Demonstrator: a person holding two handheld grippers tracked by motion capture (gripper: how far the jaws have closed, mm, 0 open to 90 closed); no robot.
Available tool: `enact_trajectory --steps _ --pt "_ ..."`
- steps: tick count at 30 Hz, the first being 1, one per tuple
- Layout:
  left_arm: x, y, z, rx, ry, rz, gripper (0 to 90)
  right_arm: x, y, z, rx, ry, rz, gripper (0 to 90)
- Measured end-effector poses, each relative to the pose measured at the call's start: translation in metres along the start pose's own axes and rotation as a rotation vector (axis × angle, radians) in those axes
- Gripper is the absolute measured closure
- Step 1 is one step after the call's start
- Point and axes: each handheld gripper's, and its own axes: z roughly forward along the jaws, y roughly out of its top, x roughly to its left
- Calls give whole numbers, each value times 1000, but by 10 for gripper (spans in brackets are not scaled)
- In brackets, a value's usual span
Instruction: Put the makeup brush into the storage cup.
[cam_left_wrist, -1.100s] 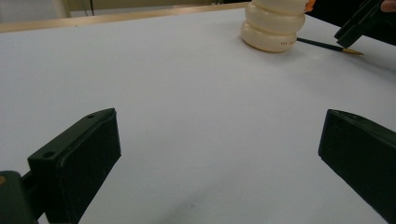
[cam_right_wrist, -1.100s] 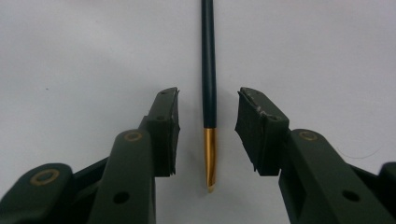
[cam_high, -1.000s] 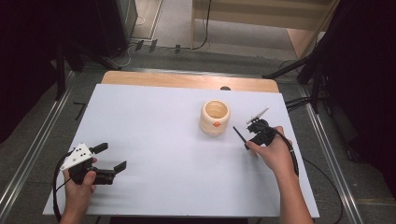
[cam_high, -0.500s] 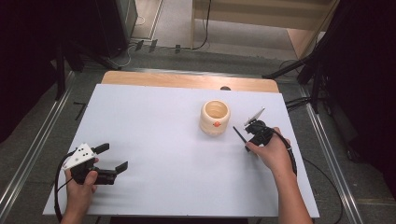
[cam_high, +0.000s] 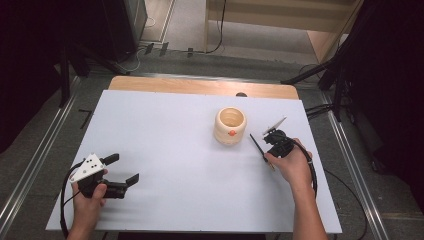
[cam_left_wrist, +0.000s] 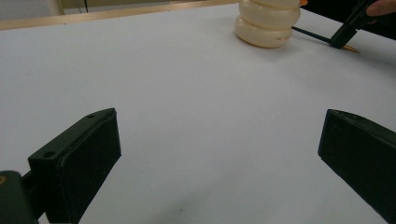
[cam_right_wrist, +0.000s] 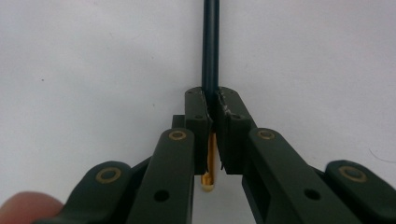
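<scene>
- Now, R gripper (cam_high: 263, 148) is clenching a thin dark pencil (cam_high: 257, 145) on the white table sheet (cam_high: 165, 135), just right of the cream pot (cam_high: 230, 126); jaws have just been closing, w/ the pencil between the pads.
- In the high view the pencil's long axis is running diagonally: dark end is pointing up-left twd the pot, other end is pointing down-right twd the person's R hand (cam_high: 292, 165).
- In the R gripper view the pencil (cam_right_wrist: 210, 51) is running straight up away from the jaws, w/ a yellow-orange tip (cam_right_wrist: 208, 179) sticking out below the pads.
- In the L gripper view the pencil (cam_left_wrist: 312, 34) is lying low over the sheet, one end almost reaching the pot's (cam_left_wrist: 267, 21) base – can't tell if touching.
- Pencil: slim, straight, smooth, dark shaft.
- Pot: round, ribbed in stacked rings, matte cream, open top, small orange dot (cam_high: 232, 133) on its side.
- Sheet: flat, plain white, over a wooden tabletop (cam_high: 200, 86).
- L gripper (cam_high: 123, 170) is resting at the near-left part of the sheet, well apart from the pot; jaws released wide, w/ bare sheet between them.
- No readable writing or brand.
</scene>
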Motion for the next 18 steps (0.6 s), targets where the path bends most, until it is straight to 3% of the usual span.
enact_trajectory --steps 1,3,4,5,18 --pt "1 1 -1 -3 0 -11 0 -1 -1 0 -14 -1 -7 852" --pt "-2 4 1 6 40 14 0 1 -6 -1 -37 -2 -3 851" --pt "-5 7 2 3 41 25 3 1 -7 -2 -52 3 -5 852" --pt "-7 9 4 -3 34 32 3 2 -12 -3 -93 6 -1 852" --pt "-15 32 30 -2 1 55 3 -1 -39 -6 -264 3 48 851"
